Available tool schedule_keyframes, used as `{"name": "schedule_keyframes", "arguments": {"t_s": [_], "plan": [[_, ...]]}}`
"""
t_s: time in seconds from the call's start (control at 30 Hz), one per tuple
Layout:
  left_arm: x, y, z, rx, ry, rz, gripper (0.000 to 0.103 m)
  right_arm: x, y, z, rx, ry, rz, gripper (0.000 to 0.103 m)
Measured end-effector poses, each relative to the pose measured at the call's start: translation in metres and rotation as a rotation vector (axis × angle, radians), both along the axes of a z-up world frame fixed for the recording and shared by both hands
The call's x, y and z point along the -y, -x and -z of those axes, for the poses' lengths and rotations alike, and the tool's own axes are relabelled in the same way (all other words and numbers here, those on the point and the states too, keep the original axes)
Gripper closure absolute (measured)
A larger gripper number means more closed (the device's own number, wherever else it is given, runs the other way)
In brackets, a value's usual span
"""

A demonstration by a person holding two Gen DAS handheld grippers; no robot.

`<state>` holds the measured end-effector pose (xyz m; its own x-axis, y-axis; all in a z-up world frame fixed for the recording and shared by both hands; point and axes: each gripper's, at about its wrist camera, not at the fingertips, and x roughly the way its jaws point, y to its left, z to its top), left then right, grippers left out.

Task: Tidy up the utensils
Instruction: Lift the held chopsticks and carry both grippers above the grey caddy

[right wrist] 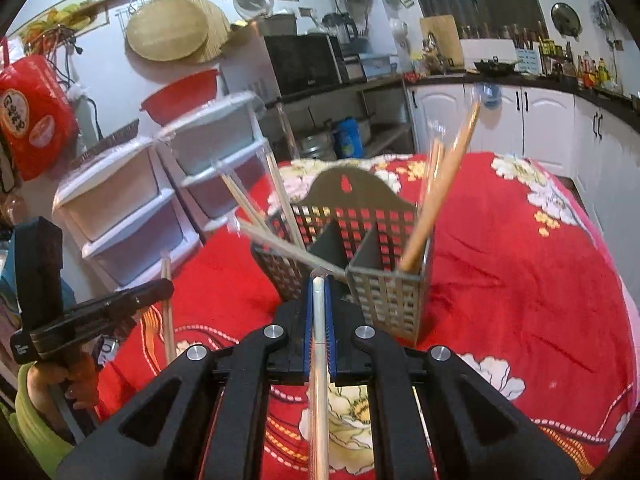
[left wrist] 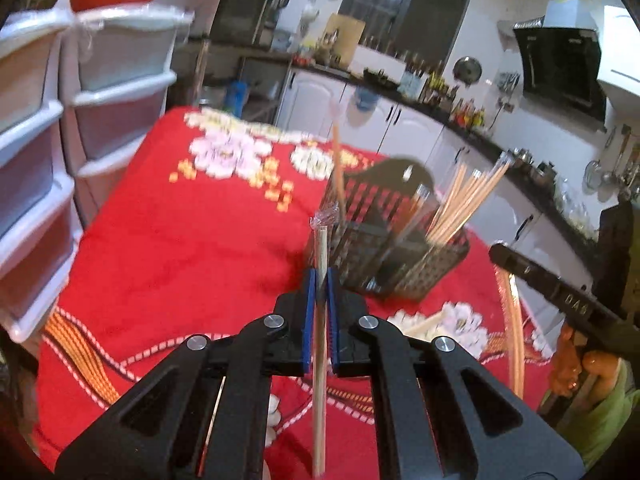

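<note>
The utensil holder [right wrist: 352, 240], a dark perforated caddy with dividers, stands on the red flowered tablecloth [right wrist: 520, 280], with wooden chopsticks [left wrist: 464, 204] leaning out of one end compartment. The left gripper [left wrist: 320, 276] pinches a wrapped pair of wooden chopsticks [left wrist: 320, 248] between its blue pads, just in front of the holder. The right gripper [right wrist: 319, 284] is clamped on a silvery wrapped stick [right wrist: 319, 340] close before the holder's front wall.

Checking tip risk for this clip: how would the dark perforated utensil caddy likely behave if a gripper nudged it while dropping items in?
The utensil caddy looks thin-walled and perforated, so probably light and apt to slide on the red cloth. The chopsticks lean outward above its rim, so a knock there might tip it.
</note>
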<state>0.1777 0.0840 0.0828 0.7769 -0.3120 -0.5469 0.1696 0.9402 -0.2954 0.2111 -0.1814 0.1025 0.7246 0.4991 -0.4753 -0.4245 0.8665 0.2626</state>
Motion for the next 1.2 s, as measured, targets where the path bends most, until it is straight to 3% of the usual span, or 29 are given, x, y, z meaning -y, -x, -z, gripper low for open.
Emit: {"name": "schedule_keyframes", "arguments": {"t_s": [0.5,0.8,1.03,1.2], "plan": [[0.013,-0.011,-0.065,0.166,0.012,0.017,0.102,0.01,-0.011,-0.051,0.205,-0.096,0.054,0.097],[0.021,-0.02,-0.1,0.241,0.006,0.024,0.102,0.003,-0.03,-0.081,0.356,-0.096,0.087,0.097],[0.028,-0.028,-0.131,0.313,-0.009,0.019,0.101,-0.004,-0.054,-0.094,0.419,-0.08,0.114,0.097],[0.028,-0.044,-0.138,0.317,-0.005,0.006,0.102,-0.007,-0.068,-0.098,0.445,-0.081,0.133,0.097]]}}
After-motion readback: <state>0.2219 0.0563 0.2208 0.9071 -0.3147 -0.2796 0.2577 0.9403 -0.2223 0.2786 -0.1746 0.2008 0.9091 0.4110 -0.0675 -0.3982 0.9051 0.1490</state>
